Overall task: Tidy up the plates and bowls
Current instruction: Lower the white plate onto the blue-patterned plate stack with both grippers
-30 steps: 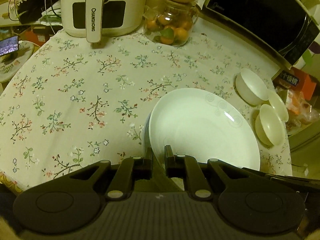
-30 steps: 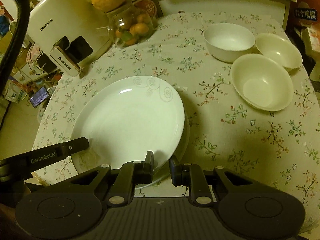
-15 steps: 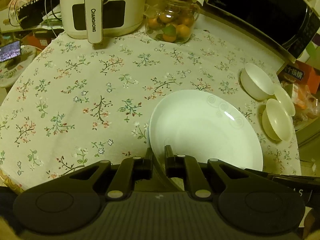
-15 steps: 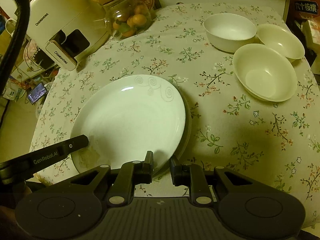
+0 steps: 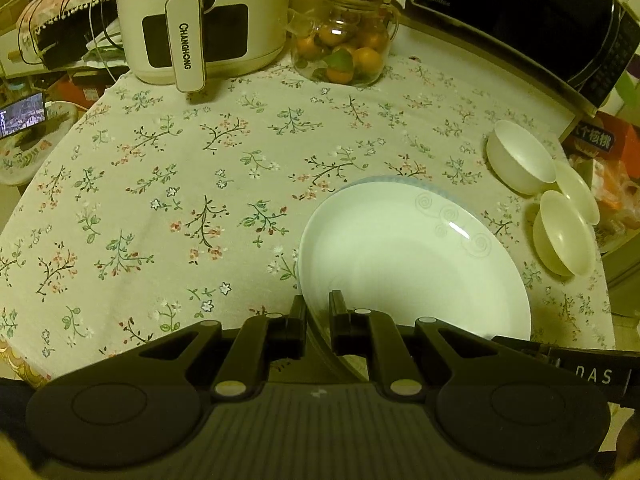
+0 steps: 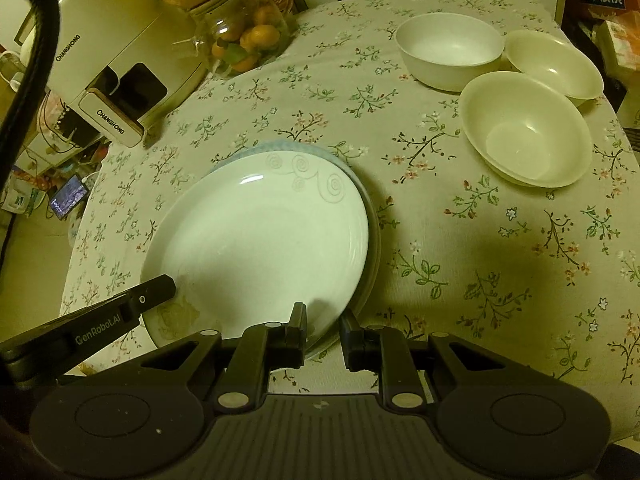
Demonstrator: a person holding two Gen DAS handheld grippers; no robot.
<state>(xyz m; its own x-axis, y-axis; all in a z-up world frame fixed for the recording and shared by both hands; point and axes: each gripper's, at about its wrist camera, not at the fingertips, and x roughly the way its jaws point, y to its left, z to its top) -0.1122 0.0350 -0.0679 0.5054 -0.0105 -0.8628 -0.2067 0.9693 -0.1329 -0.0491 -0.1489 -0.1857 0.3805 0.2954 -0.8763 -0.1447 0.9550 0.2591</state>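
In the left view the left gripper (image 5: pixel 318 312) pinches the near rim of the plate (image 5: pixel 412 256), which sits over a second plate (image 5: pixel 384 179) on the table (image 5: pixel 160 184). In the right view the right gripper (image 6: pixel 323 330) also straddles the plate's (image 6: pixel 260 240) rim, jaws slightly spread; I'd lower level, then release both together. Bowls (image 6: pixel 524 128) wait nearby.

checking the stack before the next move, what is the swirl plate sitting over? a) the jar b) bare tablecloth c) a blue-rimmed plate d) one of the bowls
c: a blue-rimmed plate shows its edge just past the far side of the swirl plate, while the bowls stand apart on the tablecloth.
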